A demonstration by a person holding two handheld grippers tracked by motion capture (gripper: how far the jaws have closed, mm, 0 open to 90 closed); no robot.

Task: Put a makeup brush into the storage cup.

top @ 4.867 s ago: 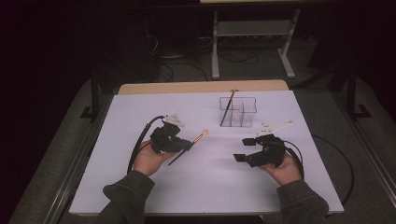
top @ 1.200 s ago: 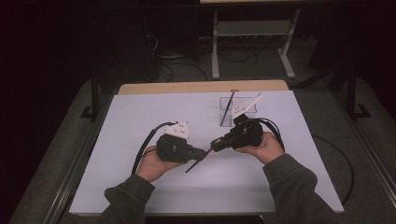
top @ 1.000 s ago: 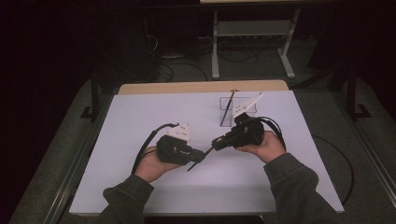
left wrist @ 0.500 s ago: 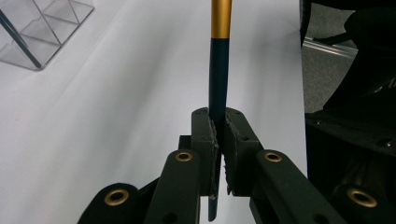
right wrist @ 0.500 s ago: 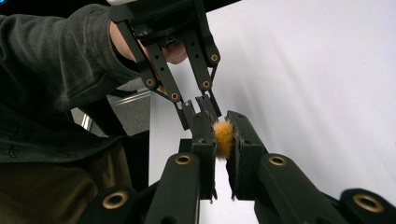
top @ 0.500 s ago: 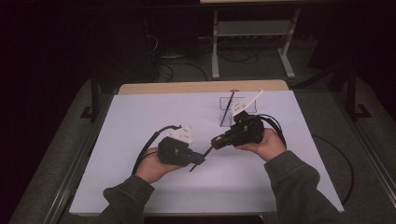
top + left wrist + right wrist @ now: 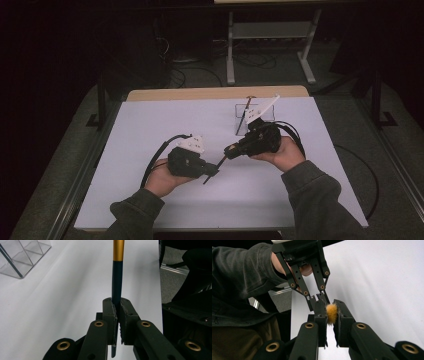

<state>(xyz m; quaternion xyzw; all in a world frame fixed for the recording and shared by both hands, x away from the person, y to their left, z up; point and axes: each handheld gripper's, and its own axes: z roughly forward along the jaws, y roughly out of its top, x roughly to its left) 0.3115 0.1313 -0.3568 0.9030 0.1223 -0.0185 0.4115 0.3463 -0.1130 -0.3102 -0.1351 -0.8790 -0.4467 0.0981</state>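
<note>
L gripper (image 7: pixel 212 171) is sitting near table centre in the high view, jaws clamping a thin brush (image 7: pixel 116 287) by its dark blue handle; in the left gripper view the handle is running straight up toward 12 o'clock, passing between the pads and turning gold further along. R gripper (image 7: pixel 231 150) is sitting at approx 1 o'clock of the L one, very close, jaws pointing back toward 7–8 o'clock. In the right gripper view its jaws are standing on either side of the brush's orange bristle tuft (image 7: pixel 331 312), pads close to or touching it; can't tell if they're fully pinching. Same view is showing the L gripper's linkage at 12 o'clock w/ a hand and grey sleeve (image 7: pixel 242 272) behind. Brush is hanging above the white table sheet (image 7: pixel 165 120), bridging the two grippers, lower tip sticking out past the L jaws toward 7 o'clock. Clear acrylic organiser (image 7: pixel 250 120) is standing at 12 o'clock of the R gripper, w/ one dark brush leaning inside it.
</note>
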